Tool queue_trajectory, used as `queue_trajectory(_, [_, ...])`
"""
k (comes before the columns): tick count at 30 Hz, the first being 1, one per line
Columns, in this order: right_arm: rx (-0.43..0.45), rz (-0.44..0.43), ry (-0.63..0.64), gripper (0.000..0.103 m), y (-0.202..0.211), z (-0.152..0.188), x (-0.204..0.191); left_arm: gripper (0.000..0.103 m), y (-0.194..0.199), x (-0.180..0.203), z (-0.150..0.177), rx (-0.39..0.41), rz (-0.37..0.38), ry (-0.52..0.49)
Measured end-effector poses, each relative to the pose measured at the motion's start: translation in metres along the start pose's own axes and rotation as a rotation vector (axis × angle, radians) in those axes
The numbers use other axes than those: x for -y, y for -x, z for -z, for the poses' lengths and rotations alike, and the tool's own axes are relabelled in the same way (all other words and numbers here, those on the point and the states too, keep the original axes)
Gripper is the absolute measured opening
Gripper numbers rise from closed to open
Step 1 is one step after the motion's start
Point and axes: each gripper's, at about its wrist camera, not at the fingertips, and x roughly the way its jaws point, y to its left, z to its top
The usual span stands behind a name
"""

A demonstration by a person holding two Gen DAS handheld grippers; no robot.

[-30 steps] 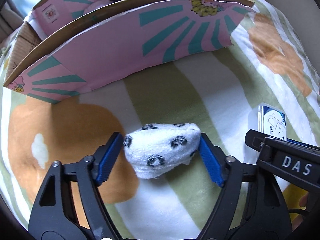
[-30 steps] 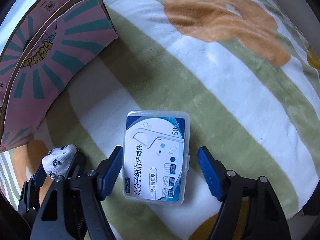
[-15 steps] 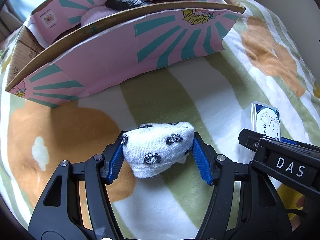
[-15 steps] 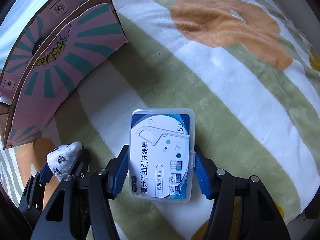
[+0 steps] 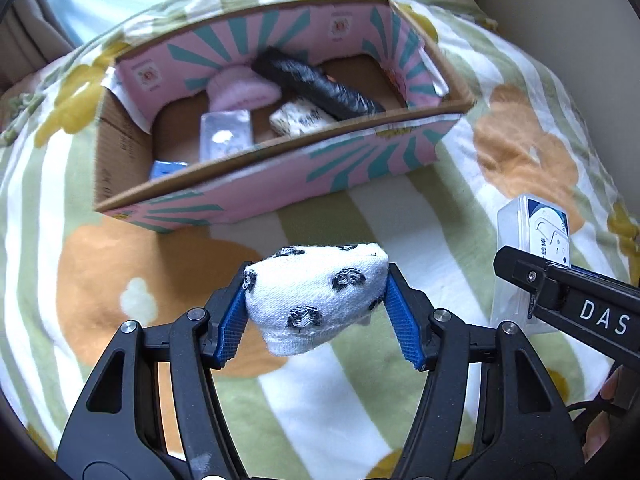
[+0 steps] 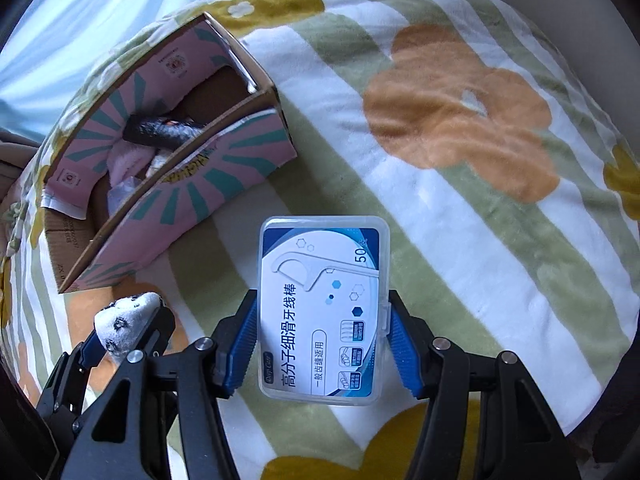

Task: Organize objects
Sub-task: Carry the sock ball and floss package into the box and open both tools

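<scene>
Open blanket point(image 5: 400, 216) leads to the box point(image 5: 280, 176); its floor looks crowded.

White sock point(image 5: 316, 300) with black paw-like spots, pinched between blue ribbed fingers point(image 5: 230, 326) on black frames. The floss pick case point(image 6: 322, 312) is clear plastic, its label white and blue with dark lettering. Blanket point(image 6: 460, 208): green and white stripes, orange and mustard flowers. Cardboard box point(image 5: 280, 176), pink with teal sunburst rays, brown inside, holding a black roll point(image 5: 316, 84) and a pink bundle point(image 5: 240, 92).
</scene>
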Motion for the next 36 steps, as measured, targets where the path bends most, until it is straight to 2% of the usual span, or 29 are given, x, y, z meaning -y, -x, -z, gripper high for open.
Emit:
queue_trajectory(4, [0.046,-0.034,0.086,0.056,0.022,-0.022,-0.018,0.06,0.034,-0.012,-0.008,0.006,0.009,0.075])
queue_trajectory(8, [0.092,-0.064,0.177,0.056,0.053,-0.029,-0.028,0.06,0.068,-0.023,-0.01,0.02,-0.016,0.128])
queue_trajectory(19, [0.159,-0.171,0.414,0.056,0.123,-0.015,-0.045,0.06,0.155,-0.041,-0.002,0.056,-0.08,0.275])
queue_trajectory(22, [0.185,-0.174,0.482,0.056,0.139,-0.005,-0.045,0.06,0.174,-0.038,0.002,0.075,-0.1,0.276])
queue_trajectory(28, [0.189,-0.197,0.533,0.056,0.147,0.014,-0.039,0.06,0.193,-0.034,0.014,0.102,-0.107,0.307])
queue_trajectory(36, [0.191,-0.221,0.558,0.056,0.152,0.015,-0.037,0.06,0.204,-0.027,0.016,0.124,-0.123,0.317])
